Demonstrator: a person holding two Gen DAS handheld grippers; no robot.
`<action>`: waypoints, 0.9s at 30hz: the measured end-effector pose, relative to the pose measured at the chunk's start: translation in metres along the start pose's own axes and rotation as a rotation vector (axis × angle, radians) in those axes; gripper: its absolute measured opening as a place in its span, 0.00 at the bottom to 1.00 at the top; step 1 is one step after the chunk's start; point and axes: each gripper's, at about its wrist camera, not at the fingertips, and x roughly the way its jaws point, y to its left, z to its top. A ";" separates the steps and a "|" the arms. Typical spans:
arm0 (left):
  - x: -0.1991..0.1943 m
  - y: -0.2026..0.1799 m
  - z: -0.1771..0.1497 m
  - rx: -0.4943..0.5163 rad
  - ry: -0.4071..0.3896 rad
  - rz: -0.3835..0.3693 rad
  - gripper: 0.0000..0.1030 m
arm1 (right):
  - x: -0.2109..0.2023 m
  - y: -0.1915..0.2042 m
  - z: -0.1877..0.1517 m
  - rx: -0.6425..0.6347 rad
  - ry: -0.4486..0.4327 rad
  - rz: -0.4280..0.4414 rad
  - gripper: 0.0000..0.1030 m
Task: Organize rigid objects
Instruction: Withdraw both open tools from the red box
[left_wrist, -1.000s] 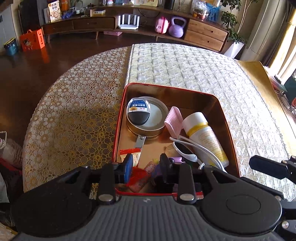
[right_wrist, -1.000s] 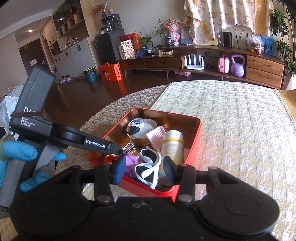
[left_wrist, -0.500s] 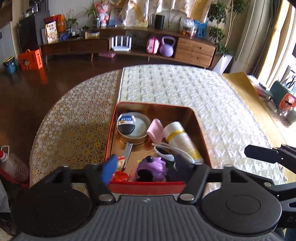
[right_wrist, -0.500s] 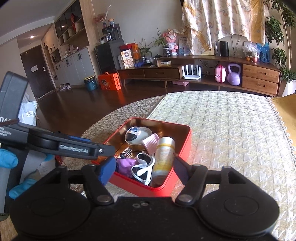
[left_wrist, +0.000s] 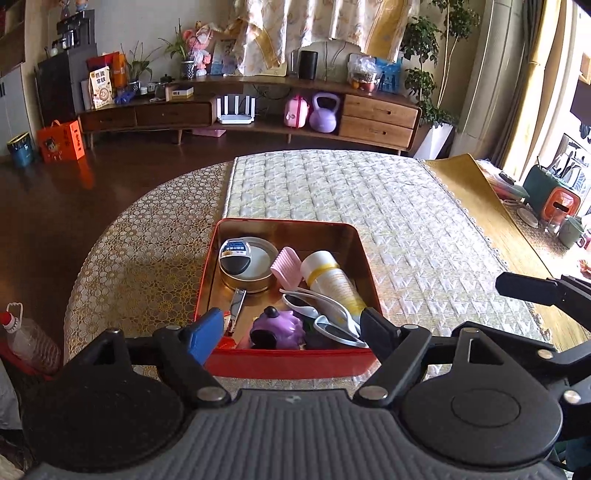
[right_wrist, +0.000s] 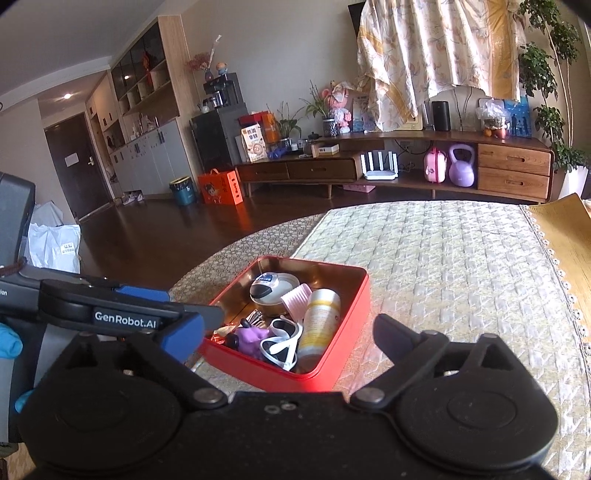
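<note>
- My left tool (left_wrist: 291, 326) and right tool (right_wrist: 288, 334) have just been opening, both spread, nothing between.
- Everything sits inside the red tin (left_wrist: 291, 363) on the desk (left_wrist: 424, 240).
- I'd back off level, clear of its rim.

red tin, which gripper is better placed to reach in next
Left. The left gripper faces the red tin squarely, jaws open above its near wall; the right gripper stands off to one side.

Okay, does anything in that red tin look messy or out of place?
Somewhat. In the red metal tin, the white sunglasses sprawl over the yellow-banded white bottle, which lies on its side, and the pink ribbed comb leans tilted against the round tin. Nothing spilled or broken.
</note>
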 end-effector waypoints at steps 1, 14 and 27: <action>-0.001 -0.002 -0.001 0.004 -0.002 -0.002 0.82 | -0.002 -0.001 0.000 0.000 -0.003 -0.006 1.00; -0.013 -0.024 -0.015 0.034 -0.022 0.008 0.85 | -0.019 -0.005 -0.007 0.001 -0.044 -0.012 1.00; -0.021 -0.032 -0.022 0.012 -0.043 0.003 0.85 | -0.028 -0.008 -0.015 0.013 -0.042 -0.015 1.00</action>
